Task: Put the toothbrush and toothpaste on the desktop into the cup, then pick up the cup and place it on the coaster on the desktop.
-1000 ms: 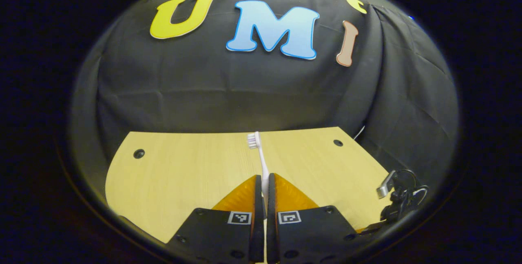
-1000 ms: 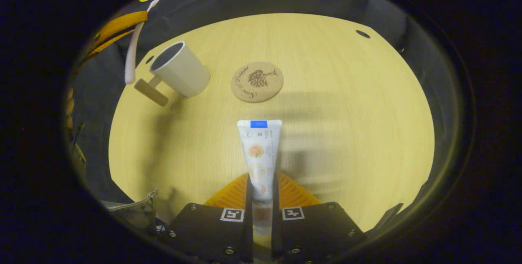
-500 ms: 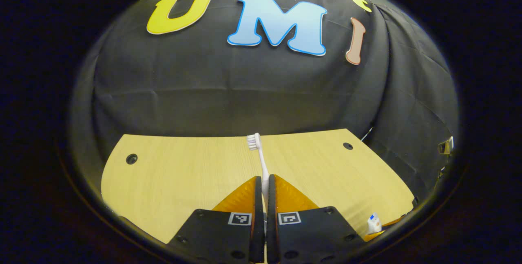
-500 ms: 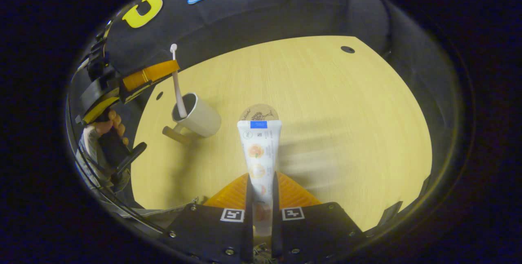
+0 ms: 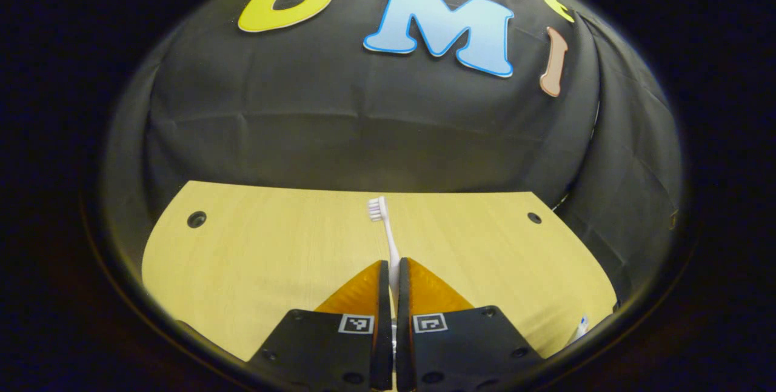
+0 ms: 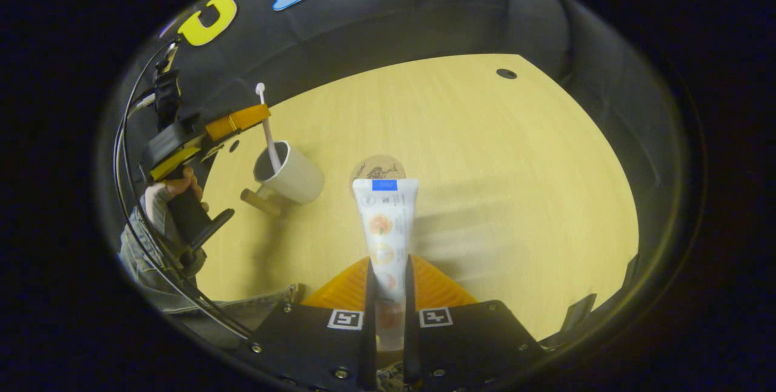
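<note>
My left gripper (image 5: 392, 268) is shut on the white toothbrush (image 5: 388, 240), whose bristle head points away over the table. In the right gripper view the left gripper (image 6: 239, 122) holds the toothbrush (image 6: 267, 128) upright, its lower end inside the mouth of the grey cup (image 6: 294, 175). The cup stands at the table's left and has a wooden handle. My right gripper (image 6: 388, 268) is shut on the white toothpaste tube (image 6: 386, 222), raised above the table. The round cork coaster (image 6: 376, 168) lies right of the cup, partly hidden behind the tube's end.
The yellow wooden table (image 6: 497, 186) has dark round holes near its far corners (image 6: 506, 74). A hand (image 6: 176, 186) grips the left gripper's handle, with cables running above it. Bare tabletop lies to the right of the coaster.
The left gripper carried the toothbrush from beside the cup to over it, and its lower end now dips into the cup. The right gripper rose and tilted up, still holding the toothpaste.
</note>
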Demonstrator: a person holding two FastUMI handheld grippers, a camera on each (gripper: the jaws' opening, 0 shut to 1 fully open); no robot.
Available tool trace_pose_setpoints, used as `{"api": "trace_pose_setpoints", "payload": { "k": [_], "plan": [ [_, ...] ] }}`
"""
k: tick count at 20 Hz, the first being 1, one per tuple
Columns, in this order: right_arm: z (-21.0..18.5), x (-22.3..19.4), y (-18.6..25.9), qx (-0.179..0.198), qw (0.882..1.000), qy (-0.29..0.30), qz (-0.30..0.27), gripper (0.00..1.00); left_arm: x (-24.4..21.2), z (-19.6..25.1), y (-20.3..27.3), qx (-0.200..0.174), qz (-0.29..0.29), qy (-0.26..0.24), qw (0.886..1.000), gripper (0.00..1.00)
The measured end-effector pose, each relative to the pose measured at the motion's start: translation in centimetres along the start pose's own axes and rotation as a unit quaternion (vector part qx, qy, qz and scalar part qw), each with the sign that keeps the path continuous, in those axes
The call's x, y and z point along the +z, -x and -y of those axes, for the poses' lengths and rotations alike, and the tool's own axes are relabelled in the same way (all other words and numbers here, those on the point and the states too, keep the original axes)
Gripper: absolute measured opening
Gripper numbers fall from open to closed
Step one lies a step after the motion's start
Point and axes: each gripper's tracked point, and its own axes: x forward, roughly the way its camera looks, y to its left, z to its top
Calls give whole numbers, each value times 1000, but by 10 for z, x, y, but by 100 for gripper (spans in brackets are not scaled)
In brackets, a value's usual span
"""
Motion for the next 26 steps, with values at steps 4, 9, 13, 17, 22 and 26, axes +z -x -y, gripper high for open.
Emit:
{"api": "trace_pose_setpoints", "payload": {
  "k": [4,9,13,17,22,26],
  "plan": [
    [0,0,2,2,1000,-2,-4,19,-2,-5,8,13,23,7,1000,9],
    [-6,4,5,7,1000,2,-4,19,-24,2,23,-1,22,-3,1000,16],
    [-8,14,19,14,1000,9,2,19,-43,4,36,1,10,-5,1000,15],
    [-10,23,26,20,1000,11,5,19,-56,3,51,4,-6,-6,1000,28],
    [-36,54,9,47,998,0,29,19,-64,4,79,-4,-13,9,1000,30],
    [-69,94,4,82,995,-8,57,19,-72,-3,98,1,-18,3,1000,45]
  ]
}}
